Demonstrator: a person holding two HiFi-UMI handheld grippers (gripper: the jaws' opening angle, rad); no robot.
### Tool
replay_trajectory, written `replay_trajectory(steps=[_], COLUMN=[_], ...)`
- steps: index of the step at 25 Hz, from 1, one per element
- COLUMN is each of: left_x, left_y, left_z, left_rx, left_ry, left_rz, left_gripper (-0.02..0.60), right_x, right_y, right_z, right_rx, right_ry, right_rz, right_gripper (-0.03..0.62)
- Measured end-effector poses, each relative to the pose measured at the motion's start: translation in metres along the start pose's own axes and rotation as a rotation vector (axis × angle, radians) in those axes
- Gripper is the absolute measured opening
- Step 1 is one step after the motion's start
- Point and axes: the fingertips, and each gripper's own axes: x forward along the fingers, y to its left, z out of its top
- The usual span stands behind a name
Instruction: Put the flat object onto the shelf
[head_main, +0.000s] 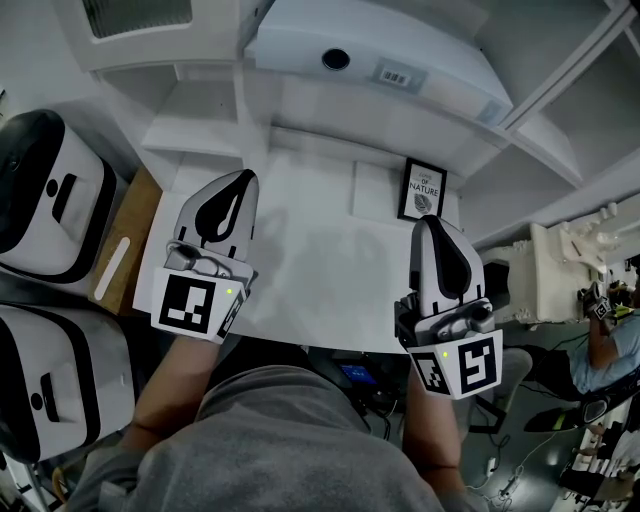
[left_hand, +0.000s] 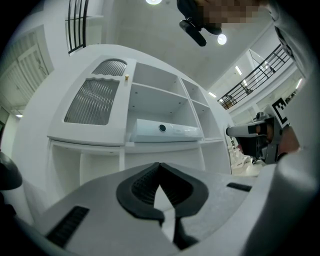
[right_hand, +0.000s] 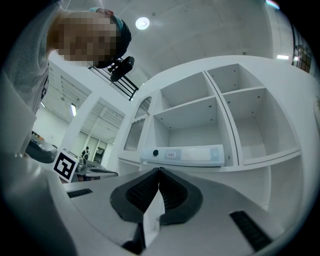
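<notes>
The flat white object (head_main: 380, 55) lies on a shelf (right_hand: 255, 161) of the white unit behind the table (head_main: 300, 270); the left tool (left_hand: 159, 165) and the right tool (right_hand: 159, 171) hover above the table, each with jaws pressed together on nothing; a framed picture (head_main: 423, 190) stands near the right tool.

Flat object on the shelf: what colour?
The flat object is white, with a black round spot; best in the right gripper view.

Two tools (head_main: 240, 182) (head_main: 427, 224); one flat object (head_main: 370, 60); one framed picture (head_main: 423, 190); one shelf (head_main: 300, 215).
</notes>
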Motion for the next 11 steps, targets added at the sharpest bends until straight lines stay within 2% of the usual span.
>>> replay_trajectory(steps=[11], left_x=[0.0007], left_y=[0.0034], left_z=[0.0004], left_rx=[-0.003], left_ry=[0.0], left_rz=[0.003], left_gripper=[0.006], right_x=[0.0034], right_y=[0.0006], right_z=[0.0], right_rx=[0.009], right_ry=[-0.001], right_rz=[-0.001], right_gripper=[0.028])
